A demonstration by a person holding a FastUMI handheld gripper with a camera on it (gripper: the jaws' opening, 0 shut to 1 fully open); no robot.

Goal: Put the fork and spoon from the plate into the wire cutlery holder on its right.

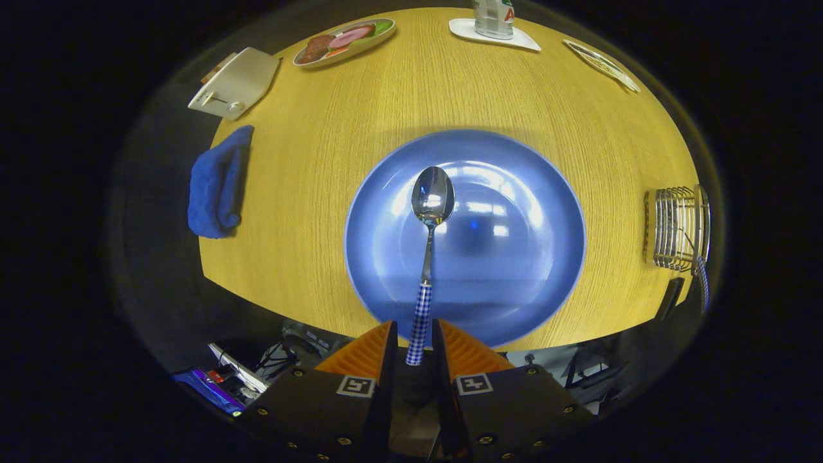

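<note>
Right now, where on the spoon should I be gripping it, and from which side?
Grip the spoon by its checked handle end, coming in along its length from the near edge of the blue plate. The handle is straight and slim, and the bowl points away. The gripper already has that end between its fingers.
</note>
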